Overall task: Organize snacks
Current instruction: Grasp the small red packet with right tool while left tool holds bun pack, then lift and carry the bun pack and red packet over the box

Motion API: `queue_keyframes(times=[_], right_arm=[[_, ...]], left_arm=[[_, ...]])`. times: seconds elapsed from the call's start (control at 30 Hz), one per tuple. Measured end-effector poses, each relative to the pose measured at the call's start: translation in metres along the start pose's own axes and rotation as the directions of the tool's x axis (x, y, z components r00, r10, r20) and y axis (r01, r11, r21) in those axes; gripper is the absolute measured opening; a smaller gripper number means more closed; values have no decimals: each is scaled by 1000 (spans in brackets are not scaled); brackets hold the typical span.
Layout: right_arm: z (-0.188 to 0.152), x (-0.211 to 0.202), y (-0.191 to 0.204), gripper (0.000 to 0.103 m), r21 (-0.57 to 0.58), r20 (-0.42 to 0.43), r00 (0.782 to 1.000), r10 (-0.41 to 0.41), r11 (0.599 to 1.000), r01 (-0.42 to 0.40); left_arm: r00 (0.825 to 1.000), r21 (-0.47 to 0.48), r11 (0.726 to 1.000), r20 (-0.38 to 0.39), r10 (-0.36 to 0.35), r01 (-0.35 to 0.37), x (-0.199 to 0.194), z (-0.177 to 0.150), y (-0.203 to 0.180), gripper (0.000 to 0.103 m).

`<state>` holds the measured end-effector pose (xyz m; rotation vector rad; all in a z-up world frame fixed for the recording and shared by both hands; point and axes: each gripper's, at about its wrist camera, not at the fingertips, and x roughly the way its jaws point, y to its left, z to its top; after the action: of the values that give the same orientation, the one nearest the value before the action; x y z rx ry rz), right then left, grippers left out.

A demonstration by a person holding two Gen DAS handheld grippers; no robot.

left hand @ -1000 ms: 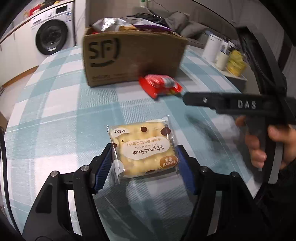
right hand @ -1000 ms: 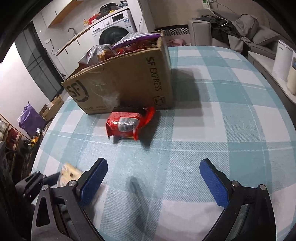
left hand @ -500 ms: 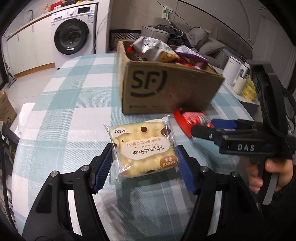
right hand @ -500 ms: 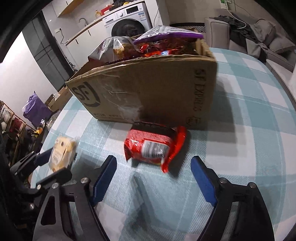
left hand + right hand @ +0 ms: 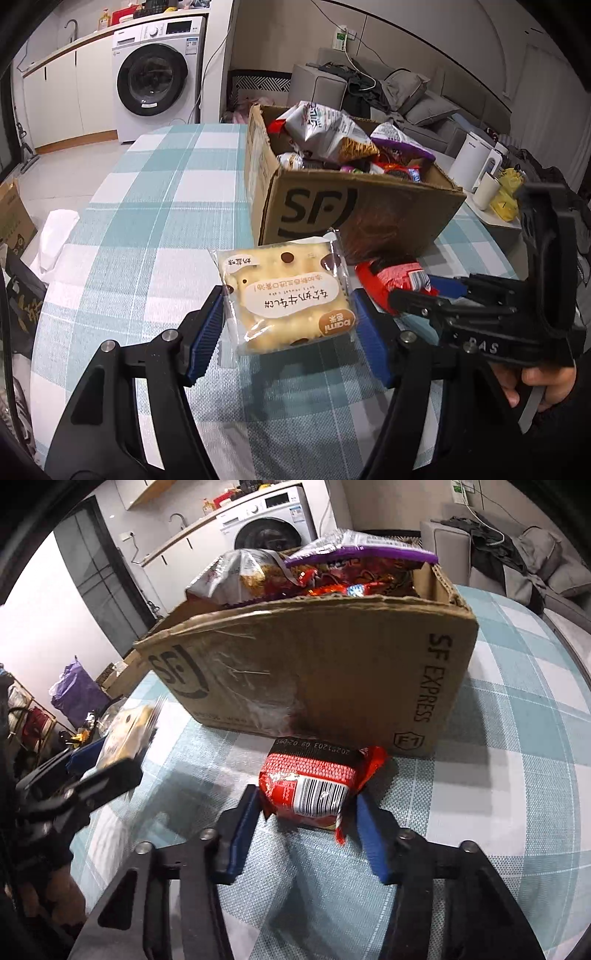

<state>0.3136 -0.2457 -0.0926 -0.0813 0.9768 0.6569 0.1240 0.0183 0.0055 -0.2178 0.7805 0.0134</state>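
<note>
1. Snacks fill the open cardboard box (image 5: pixel 354 206) that stands on the checked counter (image 5: pixel 147 229); bags and wrappers rise above its rim.
2. Left tool (image 5: pixel 288 317) grips a cream cake packet (image 5: pixel 286 295) between its blue pads, the packet lifted clear of the counter, just in front of the box's near wall.
3. Right tool (image 5: pixel 306 812) has just been closing its jaws on a red snack packet (image 5: pixel 314 786), and both blue pads now press its sides.
4. That red packet lies on the counter with its far end against the foot of the box, barcode facing up.
5. In the left wrist view, a hand (image 5: pixel 539 380) holds the right tool's handle beside the cake packet.
</note>
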Motion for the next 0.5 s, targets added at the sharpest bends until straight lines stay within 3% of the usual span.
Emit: queue_keyframes(times=[0.4,0.5], right_arm=[[-18,-28,-2,31,-27,68,997,40,999,-39],[-21,-31,-5,31,-44,42,999,25,999,-23]], left_arm=[[999,7,1000,35,-9,9,-9,3,-9,65],[999,10,1000,38,-7,7,-11,2,-10,65]])
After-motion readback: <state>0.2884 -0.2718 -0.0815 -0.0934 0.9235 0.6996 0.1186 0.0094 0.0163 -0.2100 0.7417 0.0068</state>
